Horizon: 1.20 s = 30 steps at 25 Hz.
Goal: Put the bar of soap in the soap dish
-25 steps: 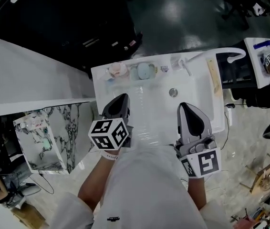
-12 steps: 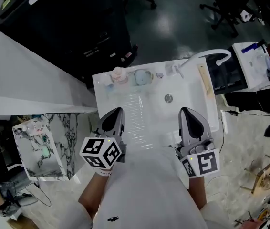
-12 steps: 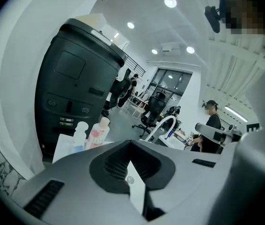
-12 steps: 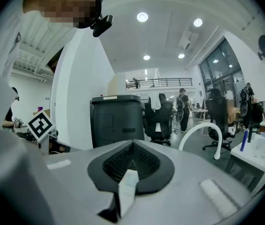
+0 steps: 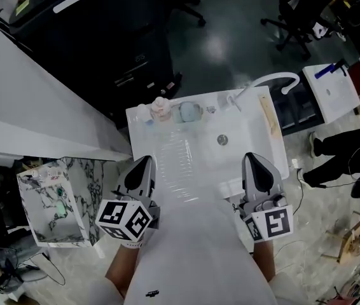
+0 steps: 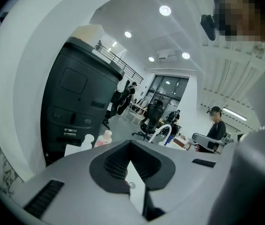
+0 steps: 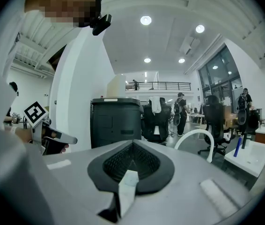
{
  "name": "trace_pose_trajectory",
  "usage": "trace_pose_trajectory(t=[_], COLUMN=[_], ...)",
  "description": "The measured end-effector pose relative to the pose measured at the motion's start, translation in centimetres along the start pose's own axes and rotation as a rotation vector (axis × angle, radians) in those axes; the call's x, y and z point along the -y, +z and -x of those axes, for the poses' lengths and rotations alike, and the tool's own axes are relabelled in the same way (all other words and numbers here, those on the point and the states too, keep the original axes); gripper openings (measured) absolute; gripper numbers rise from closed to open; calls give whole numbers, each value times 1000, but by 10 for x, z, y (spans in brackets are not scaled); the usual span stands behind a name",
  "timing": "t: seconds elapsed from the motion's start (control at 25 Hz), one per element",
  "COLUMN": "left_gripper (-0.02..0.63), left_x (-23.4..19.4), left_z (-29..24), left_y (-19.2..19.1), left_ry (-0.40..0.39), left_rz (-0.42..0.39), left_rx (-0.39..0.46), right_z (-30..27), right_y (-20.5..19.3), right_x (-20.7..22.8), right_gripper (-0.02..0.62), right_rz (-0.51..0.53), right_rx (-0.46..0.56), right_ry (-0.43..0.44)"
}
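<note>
Soap dish, pale green, stands on the back rim of the white sink, well ahead of the left gripper and right gripper. Both have jaws closed on nothing. Whether the bar of soap lies in it, I cannot tell. Further ahead are a black cabinet and grey floor.

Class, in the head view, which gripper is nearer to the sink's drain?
Right. The right gripper is just below and to the right of the drain in the picture. The left gripper is well off to the drain's left, by the left edge of the sink.
</note>
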<state>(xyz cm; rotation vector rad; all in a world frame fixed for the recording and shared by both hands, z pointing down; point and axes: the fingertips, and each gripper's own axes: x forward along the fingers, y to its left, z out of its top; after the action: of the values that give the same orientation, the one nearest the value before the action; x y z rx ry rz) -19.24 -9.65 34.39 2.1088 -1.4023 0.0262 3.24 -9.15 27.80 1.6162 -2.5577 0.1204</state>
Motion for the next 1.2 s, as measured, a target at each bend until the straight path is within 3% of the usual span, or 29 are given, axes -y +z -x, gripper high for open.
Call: trace_pose_trajectory(t=[0.32, 1.2], left_gripper=[9, 9], left_x=[13, 27], left_z=[22, 43], left_y=[24, 36], left_ry=[-8, -29], left_rz=[-69, -96], left_rx=[57, 91], right_z=[16, 29], right_y=[5, 18], right_x=[7, 3], right_gripper=[6, 6], right_rz=[2, -2], right_rx=[7, 63], right_ry=[-26, -58])
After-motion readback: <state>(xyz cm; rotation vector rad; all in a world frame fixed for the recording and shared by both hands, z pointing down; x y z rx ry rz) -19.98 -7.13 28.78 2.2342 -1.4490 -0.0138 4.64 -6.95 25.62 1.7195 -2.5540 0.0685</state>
